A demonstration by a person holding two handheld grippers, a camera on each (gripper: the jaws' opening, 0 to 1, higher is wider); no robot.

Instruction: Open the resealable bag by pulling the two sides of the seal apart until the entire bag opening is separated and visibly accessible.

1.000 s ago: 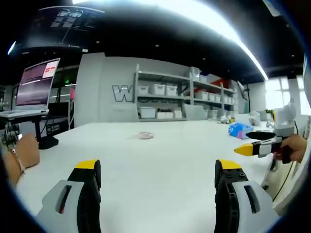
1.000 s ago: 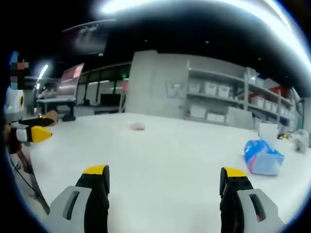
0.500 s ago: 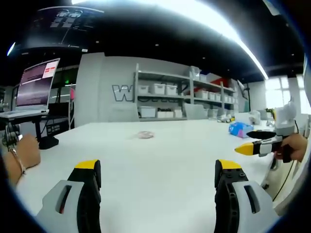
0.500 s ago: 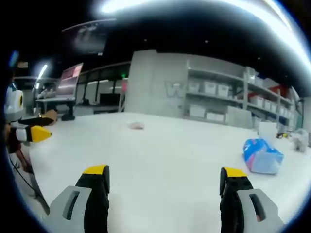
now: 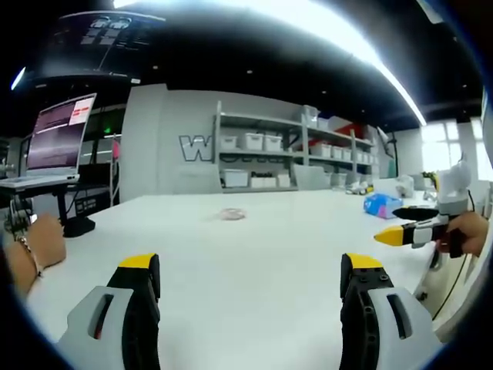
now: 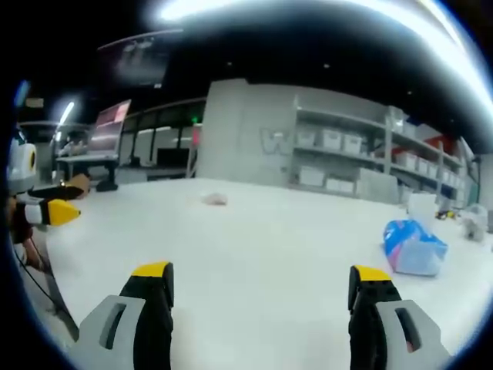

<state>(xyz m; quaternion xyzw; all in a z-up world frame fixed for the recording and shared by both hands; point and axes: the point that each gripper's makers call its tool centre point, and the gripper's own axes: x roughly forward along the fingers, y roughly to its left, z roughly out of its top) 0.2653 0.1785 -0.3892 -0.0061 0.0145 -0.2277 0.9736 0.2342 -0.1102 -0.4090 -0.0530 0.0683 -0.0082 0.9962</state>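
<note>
Both grippers hover low over a broad white table (image 5: pixel 254 254), and neither holds anything. In the left gripper view, the left gripper (image 5: pixel 250 266) has its yellow-tipped fingers (image 5: pixel 139 262) spread wide over bare tabletop. The right gripper (image 6: pixel 262 274) is spread equally wide in the right gripper view. The resealable bag (image 6: pixel 414 248), blue and crumpled, sits on the table to the right of the right gripper and beyond its fingers, apart from them; in the left gripper view it appears far off toward the right, small, beside the table's far edge. A small pinkish object (image 5: pixel 231 214) lies near the middle of the table, too blurred to identify. A laptop (image 5: pixel 55 135) on a stand sits at the left, and grey shelves (image 5: pixel 289 158) with white bins line the back wall.
</note>
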